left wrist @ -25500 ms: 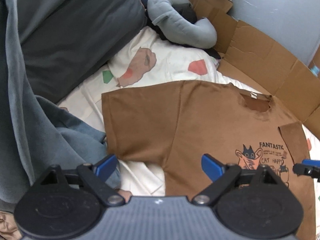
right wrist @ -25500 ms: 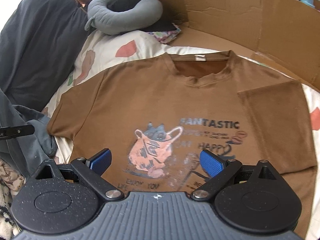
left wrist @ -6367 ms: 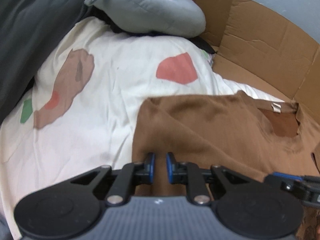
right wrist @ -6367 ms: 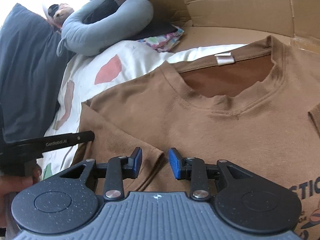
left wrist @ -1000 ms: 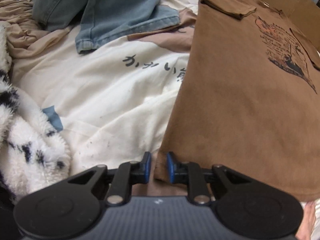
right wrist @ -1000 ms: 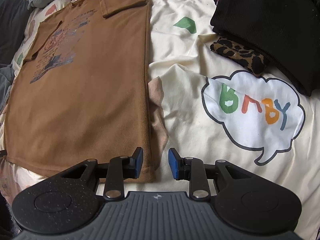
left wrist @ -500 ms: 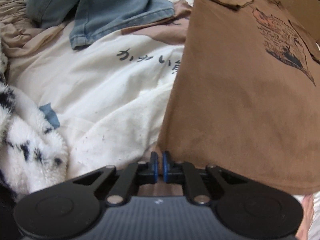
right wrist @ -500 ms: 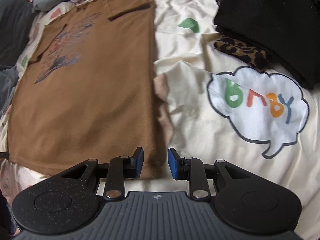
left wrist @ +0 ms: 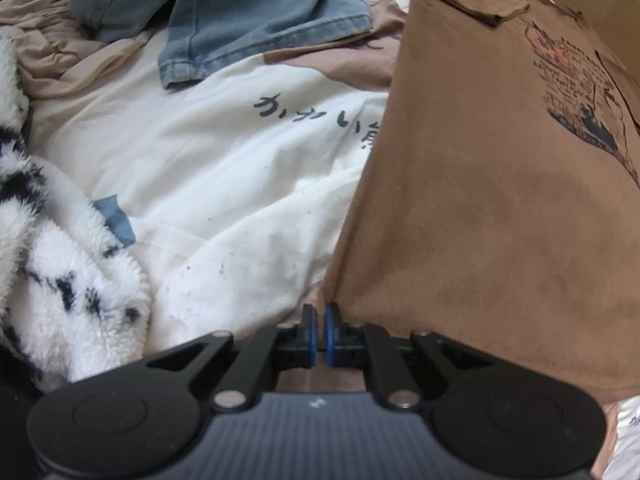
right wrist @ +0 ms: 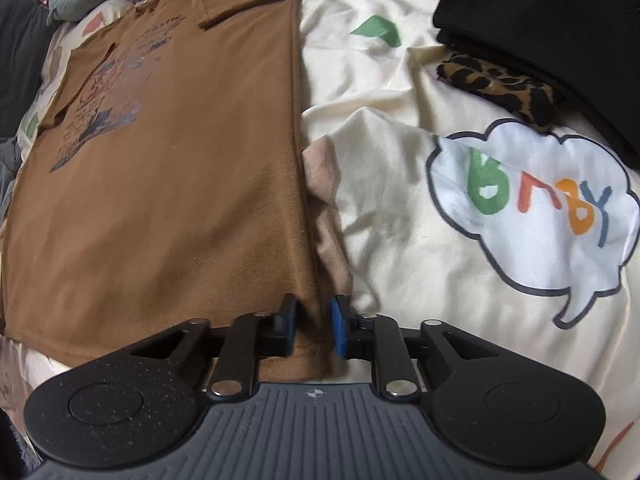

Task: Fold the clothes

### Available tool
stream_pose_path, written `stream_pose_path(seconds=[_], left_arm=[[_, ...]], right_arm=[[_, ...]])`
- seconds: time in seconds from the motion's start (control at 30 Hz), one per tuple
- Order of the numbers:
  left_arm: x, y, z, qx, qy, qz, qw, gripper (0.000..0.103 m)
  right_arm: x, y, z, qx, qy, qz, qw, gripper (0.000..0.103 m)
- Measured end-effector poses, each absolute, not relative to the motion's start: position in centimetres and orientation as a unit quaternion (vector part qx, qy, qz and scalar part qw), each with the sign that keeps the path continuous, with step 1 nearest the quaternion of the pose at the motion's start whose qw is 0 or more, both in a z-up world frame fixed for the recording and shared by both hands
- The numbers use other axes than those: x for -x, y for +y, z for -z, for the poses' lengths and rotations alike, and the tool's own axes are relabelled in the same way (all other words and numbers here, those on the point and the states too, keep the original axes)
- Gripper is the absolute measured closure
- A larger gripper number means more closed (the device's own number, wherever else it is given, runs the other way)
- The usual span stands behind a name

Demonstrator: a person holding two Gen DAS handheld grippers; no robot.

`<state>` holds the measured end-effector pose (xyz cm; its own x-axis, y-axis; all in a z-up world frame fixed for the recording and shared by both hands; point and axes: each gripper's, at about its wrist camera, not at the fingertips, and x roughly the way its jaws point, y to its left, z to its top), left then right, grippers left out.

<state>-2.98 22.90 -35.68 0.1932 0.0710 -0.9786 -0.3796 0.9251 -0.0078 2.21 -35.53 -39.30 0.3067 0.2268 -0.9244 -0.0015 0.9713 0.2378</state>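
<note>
My left fingers [left wrist: 319, 330] have just clenched the brown T-shirt [left wrist: 480, 200] hem corner; my right fingers [right wrist: 313, 330], still parted, are straddling the opposite corner at lower centre, readying a bottom-up fold.

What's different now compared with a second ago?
The left gripper has shut on the bottom corner of the brown T-shirt. The right gripper has narrowed around the other bottom corner but remains open. The shirt, jeans and black clothes have not moved.
</note>
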Motion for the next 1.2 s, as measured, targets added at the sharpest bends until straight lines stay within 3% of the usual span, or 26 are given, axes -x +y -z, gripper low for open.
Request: stream_pose_path(seconds=[0.07,0.23,0.83,1.2], left_arm=[[2.9,22.8,35.9,0.122,0.618,-0.147,0.762,0.098],[3.0,22.7,36.2,0.123,0.617,-0.147,0.764,0.097],[2.7,23.4,36.5,0.161,0.607,-0.164,0.761,0.094],[1.5,23.0,35.4,0.117,0.646,-0.137,0.741,0.098]], right_arm=[[-2.1,-35.4,38.9,-0.095,0.582,-0.078,0.804,0.095],[-1.7,-36.0,38.4,-0.114,0.577,-0.084,0.804,0.096],[-2.5,-35.9,40.2,-0.120,0.587,-0.103,0.794,0.086],[-1.8,-36.4,39.9,-0.122,0.584,-0.111,0.795,0.097]])
